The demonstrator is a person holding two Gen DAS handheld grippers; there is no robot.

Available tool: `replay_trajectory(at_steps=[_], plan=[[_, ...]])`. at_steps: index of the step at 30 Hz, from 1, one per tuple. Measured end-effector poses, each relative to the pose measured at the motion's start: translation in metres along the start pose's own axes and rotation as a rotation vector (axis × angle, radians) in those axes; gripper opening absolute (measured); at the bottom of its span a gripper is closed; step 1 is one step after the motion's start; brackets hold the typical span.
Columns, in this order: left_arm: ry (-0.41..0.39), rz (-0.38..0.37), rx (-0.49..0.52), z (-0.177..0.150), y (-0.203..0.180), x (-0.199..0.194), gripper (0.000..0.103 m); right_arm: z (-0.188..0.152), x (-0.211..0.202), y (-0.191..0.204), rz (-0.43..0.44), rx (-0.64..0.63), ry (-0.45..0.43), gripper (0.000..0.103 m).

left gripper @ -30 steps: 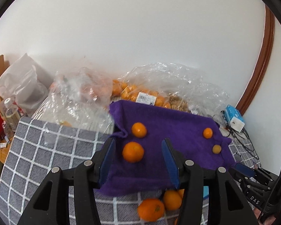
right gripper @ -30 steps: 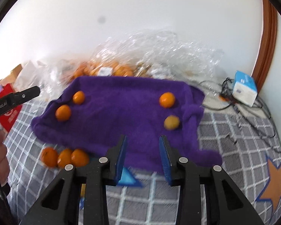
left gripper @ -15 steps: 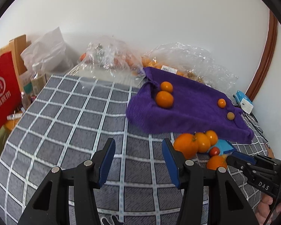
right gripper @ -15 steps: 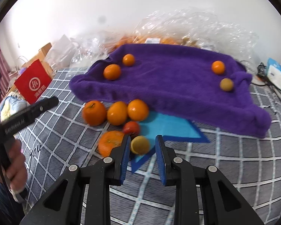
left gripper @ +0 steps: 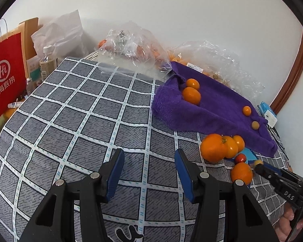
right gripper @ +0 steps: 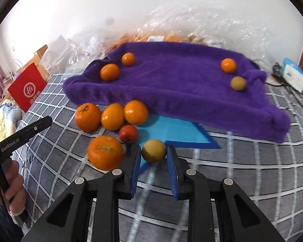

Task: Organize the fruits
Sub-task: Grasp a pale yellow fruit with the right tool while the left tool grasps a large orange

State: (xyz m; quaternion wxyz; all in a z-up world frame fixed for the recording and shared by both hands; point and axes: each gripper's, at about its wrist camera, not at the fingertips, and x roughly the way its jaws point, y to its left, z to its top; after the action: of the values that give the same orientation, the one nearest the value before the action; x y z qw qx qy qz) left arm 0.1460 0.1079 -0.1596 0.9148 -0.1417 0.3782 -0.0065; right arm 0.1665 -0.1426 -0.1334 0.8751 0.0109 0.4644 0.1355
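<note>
Right wrist view shows four fruits already on the purple towel (right gripper: pixel 181 80): two oranges at its far left corner, an orange and a yellowish fruit at its right end. Five wait just off its near edge on the checked cover (right gripper: pixel 242 171). The right gripper (right gripper: pixel 154 155), angled steeply down, is clamped on the yellow-green fruit (right gripper: pixel 154 150). The left gripper (left gripper: pixel 149 173), jaws apart and empty, hovers well left of the towel.
</note>
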Motion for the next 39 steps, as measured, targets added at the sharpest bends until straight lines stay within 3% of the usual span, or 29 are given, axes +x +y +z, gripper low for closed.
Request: replay_trajectory(at_steps=[4,9,14,23,30,36,39], plan=[[0.016,-0.012,0.011,-0.002,-0.003,0.002,0.049,-0.009,-0.017,-0.027,-0.064,0.000,-0.010,0.026],[0.015,-0.017,0.013,-0.002,-0.003,0.002,0.049,-0.016,-0.014,-0.052,-0.068,0.042,0.029,0.026],[0.022,-0.022,-0.008,-0.002,0.001,0.003,0.049,-0.018,-0.004,-0.050,-0.088,0.030,0.030,0.026],[0.045,-0.030,-0.009,-0.003,0.002,0.008,0.049,-0.019,-0.012,-0.058,-0.136,0.037,-0.044,0.026],[0.068,-0.007,0.048,-0.004,-0.006,0.010,0.055,-0.021,-0.013,-0.068,-0.102,0.084,-0.040,0.026],[0.101,-0.032,0.059,-0.008,-0.011,0.002,0.054,-0.021,-0.010,-0.068,-0.116,0.095,-0.026,0.026],[0.109,-0.083,0.071,-0.002,-0.025,-0.003,0.056,-0.021,-0.012,-0.069,-0.130,0.098,-0.036,0.026]])
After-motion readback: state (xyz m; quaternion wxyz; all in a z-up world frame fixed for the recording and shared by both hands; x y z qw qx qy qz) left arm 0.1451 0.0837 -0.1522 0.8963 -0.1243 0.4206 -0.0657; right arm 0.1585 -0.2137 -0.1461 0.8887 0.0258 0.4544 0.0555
